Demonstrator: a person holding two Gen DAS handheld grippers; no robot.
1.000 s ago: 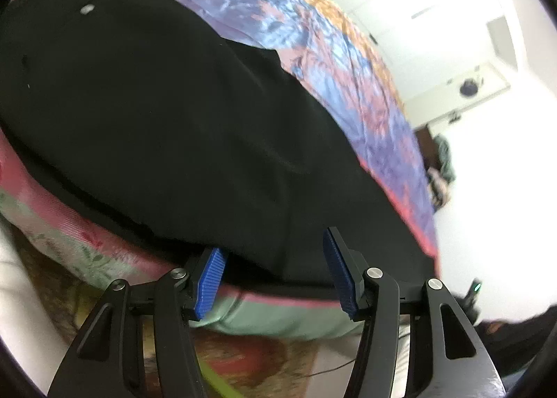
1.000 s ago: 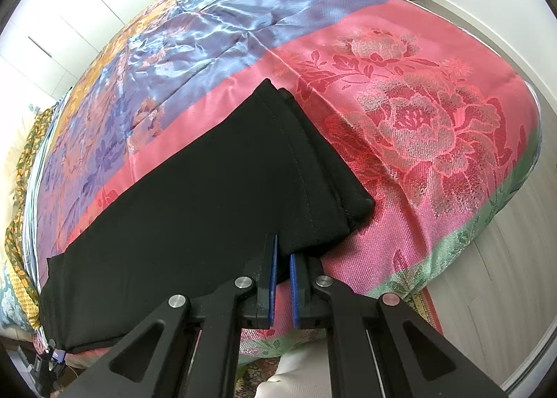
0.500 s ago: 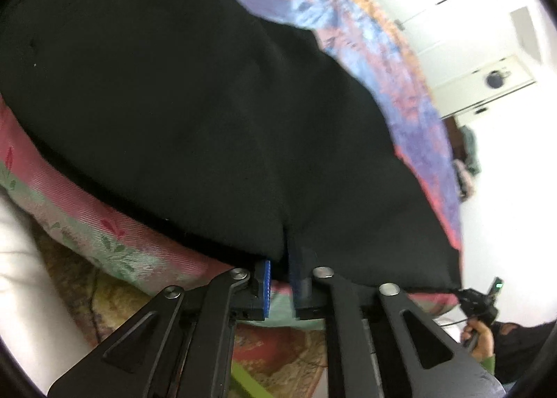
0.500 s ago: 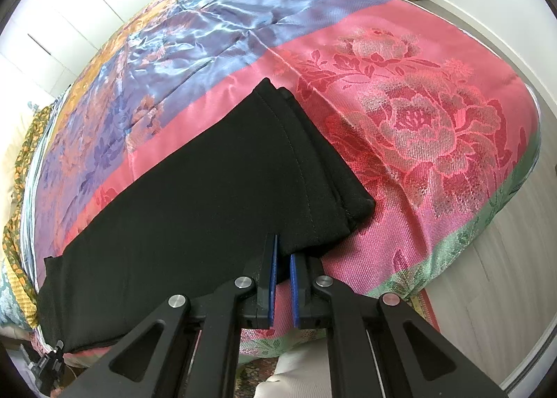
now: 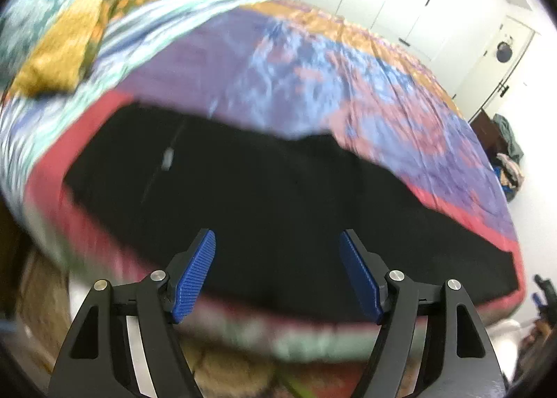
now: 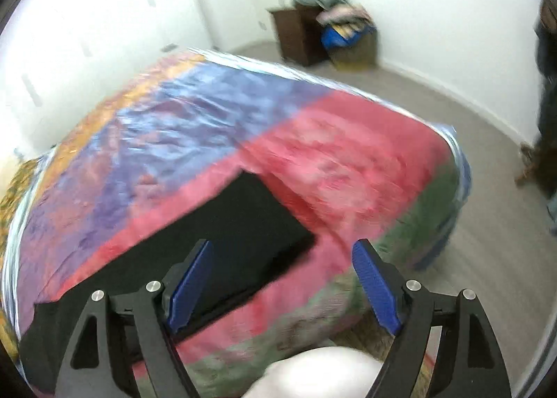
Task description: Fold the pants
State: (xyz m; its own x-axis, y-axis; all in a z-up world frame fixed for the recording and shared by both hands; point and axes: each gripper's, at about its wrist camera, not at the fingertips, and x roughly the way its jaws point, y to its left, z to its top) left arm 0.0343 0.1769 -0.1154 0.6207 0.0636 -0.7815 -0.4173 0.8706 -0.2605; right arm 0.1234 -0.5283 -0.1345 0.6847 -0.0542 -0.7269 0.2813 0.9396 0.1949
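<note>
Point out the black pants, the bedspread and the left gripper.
black pants [image 5: 278,196]: left wrist view, middle of the cloth.
bedspread [image 6: 348,154]: right wrist view, bare pink part.
left gripper [image 5: 277,276]: left wrist view, between its fingertips.

the black pants [image 5: 278,196] lie flat along the near edge of the bed [image 6: 348,154], posing no raised obstacle. beyond them the quilt surface is open. a yellow patterned cloth [image 5: 59,49] occupies the far-left corner. floor [image 6: 487,224] beside the bed is open.

Bedroom around a quilted bed

A bright patchwork quilt [image 6: 195,126] covers the bed; a dark cabinet [image 6: 296,36] and a clothes heap [image 6: 344,25] stand by the white wall.
</note>
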